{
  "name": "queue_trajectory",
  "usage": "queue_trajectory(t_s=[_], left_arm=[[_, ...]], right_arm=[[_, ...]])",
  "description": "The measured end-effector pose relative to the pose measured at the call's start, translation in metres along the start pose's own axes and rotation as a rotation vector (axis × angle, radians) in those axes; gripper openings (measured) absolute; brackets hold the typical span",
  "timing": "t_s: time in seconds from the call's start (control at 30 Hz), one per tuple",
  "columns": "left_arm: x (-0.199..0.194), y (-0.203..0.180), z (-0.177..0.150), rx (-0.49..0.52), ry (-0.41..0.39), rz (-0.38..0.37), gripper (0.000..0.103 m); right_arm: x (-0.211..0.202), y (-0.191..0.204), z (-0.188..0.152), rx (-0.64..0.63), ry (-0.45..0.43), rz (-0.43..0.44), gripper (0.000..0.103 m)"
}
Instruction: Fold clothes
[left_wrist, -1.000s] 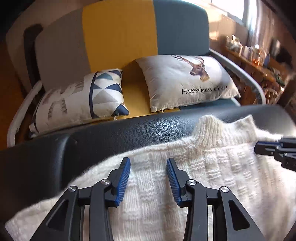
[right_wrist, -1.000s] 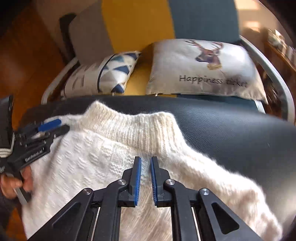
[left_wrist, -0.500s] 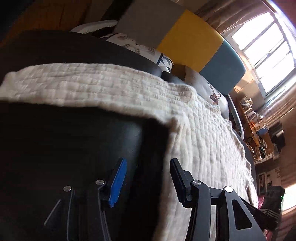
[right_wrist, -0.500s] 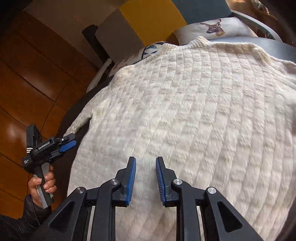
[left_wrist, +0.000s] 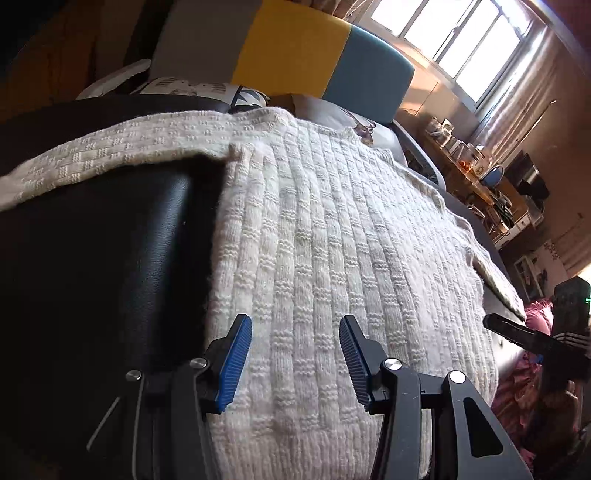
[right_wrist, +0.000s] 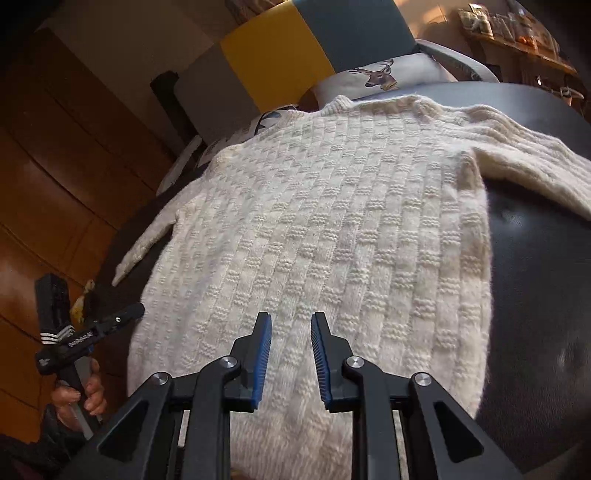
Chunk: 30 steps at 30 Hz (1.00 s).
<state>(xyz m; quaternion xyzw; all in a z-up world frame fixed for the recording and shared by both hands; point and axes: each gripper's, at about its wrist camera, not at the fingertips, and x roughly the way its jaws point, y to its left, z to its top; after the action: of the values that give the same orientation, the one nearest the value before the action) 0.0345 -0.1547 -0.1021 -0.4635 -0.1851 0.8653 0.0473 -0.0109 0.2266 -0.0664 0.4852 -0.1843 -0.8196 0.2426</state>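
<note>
Black linkage arms with silver screw heads and ribbed blue pads are seen on the left tongs and right tongs, while at nine o'clock of the right wrist view a white-lettered black handle is gripped by a dark-sleeved hand.

Both grippers agape, empty

A home living room, colour-block sofa with printed cushions, sunlit curtained window, cluttered wooden shelf, wood-panelled wall
</note>
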Motion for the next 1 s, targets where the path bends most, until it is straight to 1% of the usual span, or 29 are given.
queue_trajectory(t_s=[0.07, 0.1, 0.13, 0.17, 0.2, 0.27, 0.33, 0.37, 0.4, 0.5, 0.53, 0.6, 0.67, 0.77, 0.83, 0.87, 0.9, 0.93, 1.0], left_arm=[[-0.006, 0.014, -0.003, -0.034, 0.012, 0.008, 0.052], [-0.008, 0.025, -0.006, -0.057, 0.023, -0.013, 0.058], [-0.009, 0.035, -0.009, -0.078, 0.040, -0.029, 0.061], [-0.008, 0.043, -0.013, -0.095, 0.065, -0.037, 0.063], [-0.006, 0.050, -0.016, -0.110, 0.092, -0.041, 0.063], [-0.002, 0.056, -0.021, -0.134, 0.124, -0.068, 0.063], [-0.003, 0.053, -0.022, -0.133, 0.121, -0.083, 0.071], [-0.004, 0.051, -0.023, -0.132, 0.120, -0.090, 0.074], [-0.004, 0.049, -0.023, -0.131, 0.118, -0.097, 0.074], [-0.008, 0.043, -0.023, -0.129, 0.108, -0.151, 0.074], [-0.009, 0.041, -0.023, -0.129, 0.104, -0.157, 0.074], [-0.010, 0.040, -0.023, -0.111, 0.097, -0.130, 0.074], [-0.010, 0.040, -0.023, -0.091, 0.089, -0.096, 0.074], [-0.009, 0.042, -0.022, -0.094, 0.102, -0.107, 0.074], [-0.010, 0.038, -0.022, -0.059, 0.093, -0.097, 0.074], [-0.009, 0.032, -0.021, -0.025, 0.083, -0.071, 0.073], [-0.008, 0.028, -0.021, 0.000, 0.082, -0.047, 0.057], [-0.004, 0.027, -0.020, 0.011, 0.094, -0.026, 0.044], [-0.002, 0.026, -0.019, 0.009, 0.101, -0.013, 0.017]], right_arm=[[-0.023, -0.028, -0.008, 0.095, -0.021, 0.038, 0.026], [-0.029, -0.045, -0.015, 0.155, -0.021, 0.052, 0.030], [-0.033, -0.062, -0.021, 0.218, -0.019, 0.063, 0.032], [-0.037, -0.079, -0.028, 0.281, -0.017, 0.075, 0.033], [-0.038, -0.093, -0.036, 0.333, -0.009, 0.097, 0.036], [-0.037, -0.109, -0.047, 0.400, -0.006, 0.136, 0.037], [-0.031, -0.114, -0.050, 0.429, -0.011, 0.187, 0.037], [-0.026, -0.114, -0.050, 0.441, -0.007, 0.220, 0.037], [-0.021, -0.113, -0.048, 0.443, 0.001, 0.239, 0.037], [-0.006, -0.101, -0.039, 0.395, 0.041, 0.260, 0.037], [-0.001, -0.097, -0.036, 0.378, 0.062, 0.269, 0.037], [0.002, -0.091, -0.032, 0.348, 0.078, 0.254, 0.037], [0.003, -0.091, -0.033, 0.338, 0.084, 0.261, 0.037], [0.003, -0.090, -0.035, 0.324, 0.092, 0.276, 0.037], [0.004, -0.090, -0.036, 0.313, 0.093, 0.276, 0.037], [0.004, -0.087, -0.036, 0.294, 0.087, 0.242, 0.034], [0.004, -0.084, -0.036, 0.272, 0.080, 0.201, 0.024], [0.004, -0.079, -0.036, 0.241, 0.074, 0.152, 0.012], [0.004, -0.069, -0.036, 0.193, 0.067, 0.097, 0.011]])
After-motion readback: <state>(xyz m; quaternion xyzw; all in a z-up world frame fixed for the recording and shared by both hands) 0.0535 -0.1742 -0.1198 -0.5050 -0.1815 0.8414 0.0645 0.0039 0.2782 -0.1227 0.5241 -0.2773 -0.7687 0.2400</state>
